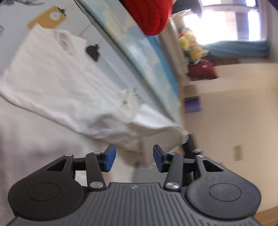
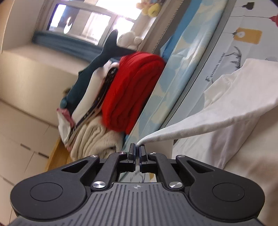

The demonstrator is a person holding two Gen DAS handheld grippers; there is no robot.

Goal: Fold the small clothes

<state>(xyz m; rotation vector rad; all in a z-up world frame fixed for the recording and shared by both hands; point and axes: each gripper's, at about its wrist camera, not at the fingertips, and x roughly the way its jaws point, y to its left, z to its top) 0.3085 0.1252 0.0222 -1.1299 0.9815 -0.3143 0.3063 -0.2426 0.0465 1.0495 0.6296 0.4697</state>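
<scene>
From the left wrist, the left gripper (image 1: 134,157) hangs with its jaws wide and nothing between them, just short of the raised near edge of the white garment (image 1: 69,83), which lies spread on a pale printed cloth (image 1: 97,29) over what looks like a bed, though the blur makes the surface hard to name. To fold well, these jaws should take the free corner level with the one already lifted, so both edges travel together and the fabric lands flat without a twist. Beside the garment runs a blue patterned mattress edge (image 1: 144,57), with a red knit bundle (image 1: 151,15) lying on it, close enough to catch a carried hem. From the right wrist, the right gripper (image 2: 137,154) has its jaws closed on a corner of the same garment (image 2: 225,107), drawn up into a taut peak; keep that tension even. To the left, the red bundle (image 2: 132,90), a cream fleece (image 2: 93,140) and a dark teal piece (image 2: 97,60) are heaped together, crowding that side
</scene>
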